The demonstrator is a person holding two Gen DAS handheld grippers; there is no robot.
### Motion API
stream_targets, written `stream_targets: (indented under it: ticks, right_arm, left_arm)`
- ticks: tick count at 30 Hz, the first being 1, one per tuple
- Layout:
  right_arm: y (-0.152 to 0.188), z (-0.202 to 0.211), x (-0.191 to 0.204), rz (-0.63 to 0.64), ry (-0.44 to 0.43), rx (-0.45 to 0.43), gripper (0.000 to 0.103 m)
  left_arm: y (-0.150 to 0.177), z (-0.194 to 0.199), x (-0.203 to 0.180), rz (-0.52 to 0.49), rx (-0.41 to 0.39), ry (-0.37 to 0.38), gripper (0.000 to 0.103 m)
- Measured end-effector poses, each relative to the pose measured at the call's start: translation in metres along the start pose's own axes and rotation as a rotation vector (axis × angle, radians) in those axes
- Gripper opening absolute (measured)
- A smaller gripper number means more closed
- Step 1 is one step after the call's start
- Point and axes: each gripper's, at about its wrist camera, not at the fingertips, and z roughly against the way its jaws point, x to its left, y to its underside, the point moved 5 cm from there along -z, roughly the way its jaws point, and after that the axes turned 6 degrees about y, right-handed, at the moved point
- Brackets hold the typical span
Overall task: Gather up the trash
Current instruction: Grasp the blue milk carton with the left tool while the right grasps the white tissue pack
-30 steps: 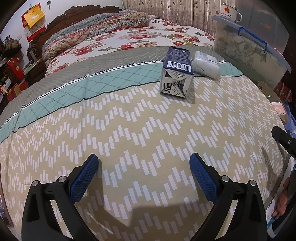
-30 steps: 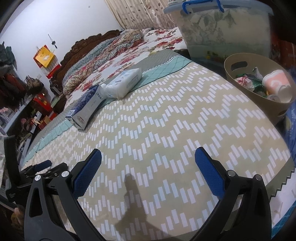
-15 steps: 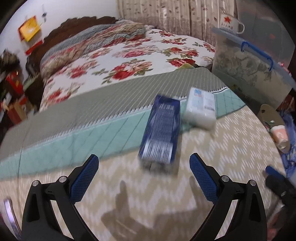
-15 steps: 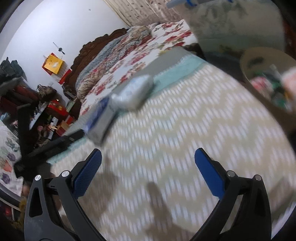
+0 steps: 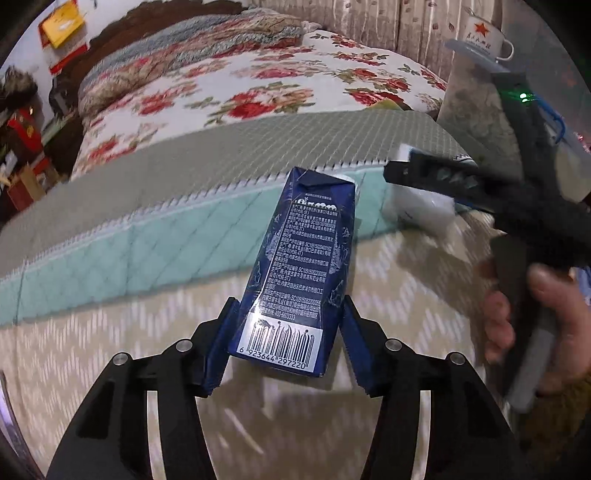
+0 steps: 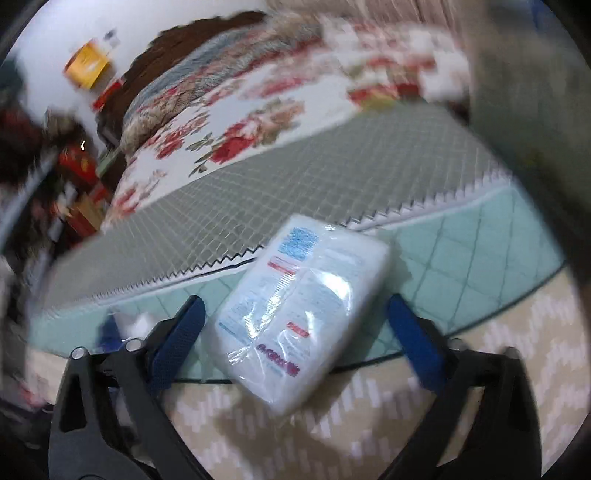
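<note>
A dark blue drink carton (image 5: 303, 266) lies on the bed. My left gripper (image 5: 286, 339) has its blue pads against both sides of the carton's near end, shut on it. A white plastic-wrapped tissue pack (image 6: 299, 317) lies on the bed just right of the carton; it also shows in the left wrist view (image 5: 421, 212). My right gripper (image 6: 295, 332) is open, its fingers either side of the pack with gaps to it. The right gripper also shows in the left wrist view (image 5: 424, 173), held by a hand.
The bed has a beige zigzag cover (image 5: 110, 350), a teal band (image 5: 129, 254) and a floral quilt (image 5: 258, 88). A clear storage box (image 5: 472, 110) with a white mug (image 5: 484, 33) on top stands at the right. Shelves with clutter (image 5: 22, 147) stand left.
Both grippers have moved forward across the bed. My left gripper has closed on the blue carton. My right gripper now straddles the tissue pack, still open.
</note>
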Motion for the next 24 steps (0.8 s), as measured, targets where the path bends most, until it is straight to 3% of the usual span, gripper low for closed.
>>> stream_targets:
  ticks: [1,6,14,18,22,24]
  right_arm:
    - [0.006,0.004,0.003,0.020,-0.015,0.000,0.078]
    - [0.058,0.051,-0.004,0.083,-0.103,0.004,0.076]
    - [0.158,0.138,-0.054,0.132,-0.081,-0.019,0.080]
    - [0.184,0.162,-0.066,0.103,-0.009,-0.068,0.095]
    - [0.196,0.173,-0.066,0.060,-0.011,-0.118,0.099]
    - [0.202,0.172,-0.065,0.066,-0.004,-0.121,0.099]
  left_arm:
    - [0.006,0.005,0.001,0.006,-0.001,0.007,0.052]
    - [0.040,0.028,-0.010,0.003,-0.010,0.063,0.050]
    - [0.071,0.037,-0.066,-0.085,0.007,0.163,0.047]
    - [0.074,0.038,-0.085,-0.127,-0.001,0.153,0.068]
    - [0.063,0.045,-0.075,-0.089,-0.040,0.099,0.085]
    - [0.058,0.045,-0.068,-0.061,-0.047,0.068,0.085]
